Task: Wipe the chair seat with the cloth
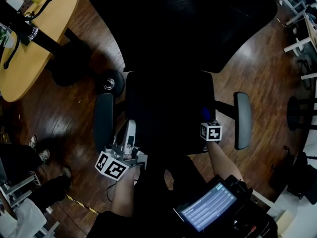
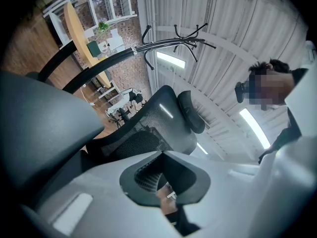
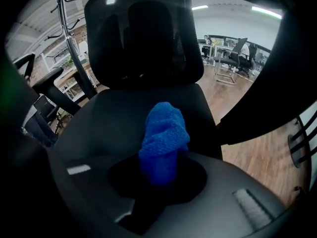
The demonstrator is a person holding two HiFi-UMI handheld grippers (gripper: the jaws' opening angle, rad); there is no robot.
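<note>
A black office chair stands below me, its seat [image 1: 168,108] dark between a left armrest [image 1: 104,120] and a right armrest [image 1: 241,119]. My right gripper [image 1: 207,120] is over the seat's right front part, shut on a bunched blue cloth [image 1: 204,113]. In the right gripper view the cloth [image 3: 164,128] sticks out of the gripper [image 3: 161,158] above the seat [image 3: 114,118], facing the backrest [image 3: 143,33]. My left gripper [image 1: 131,128] hovers by the left armrest's front end, tilted upward, shut and holding nothing [image 2: 161,155]. The armrest [image 2: 39,123] and the headrest [image 2: 190,110] show there.
A round wooden table [image 1: 37,38] stands at the upper left, with a coat stand base [image 1: 109,83] beside the chair. A seated person's feet [image 1: 39,152] are at the left. A lit tablet screen [image 1: 208,207] hangs at my waist. Other chairs and desks line the right edge.
</note>
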